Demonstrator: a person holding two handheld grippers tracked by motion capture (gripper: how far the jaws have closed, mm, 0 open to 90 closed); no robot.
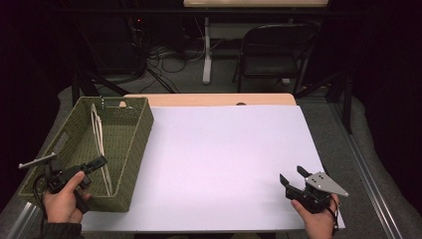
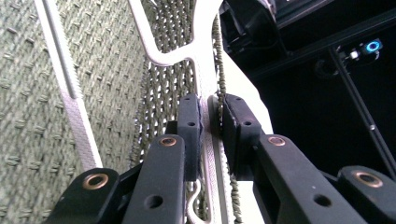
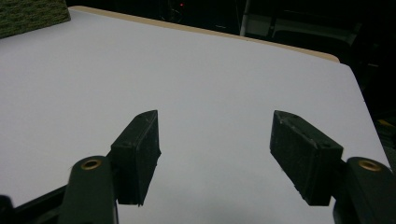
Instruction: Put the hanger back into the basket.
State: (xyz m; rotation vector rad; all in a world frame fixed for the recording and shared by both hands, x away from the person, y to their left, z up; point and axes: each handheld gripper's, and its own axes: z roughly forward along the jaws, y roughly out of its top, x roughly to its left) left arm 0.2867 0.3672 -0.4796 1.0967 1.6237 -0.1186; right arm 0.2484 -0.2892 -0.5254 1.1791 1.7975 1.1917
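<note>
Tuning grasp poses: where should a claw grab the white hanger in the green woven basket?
Grip the white plastic hanger on its thin upper arm, from above. It stands on edge against the green woven basket wall, so only that rim is free. The left claw already pinches there.

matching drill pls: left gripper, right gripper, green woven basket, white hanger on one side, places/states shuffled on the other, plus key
Things:
1. left gripper
2. right gripper
3. green woven basket
4. white hanger

Places or states:
A. inside the basket, leaning along its length
B. open, over the bare white table top
C. at the table's left edge
D. shut on the hanger at the basket's wall

Pairs: 1-D, 2-B, 3-C, 4-A
</note>
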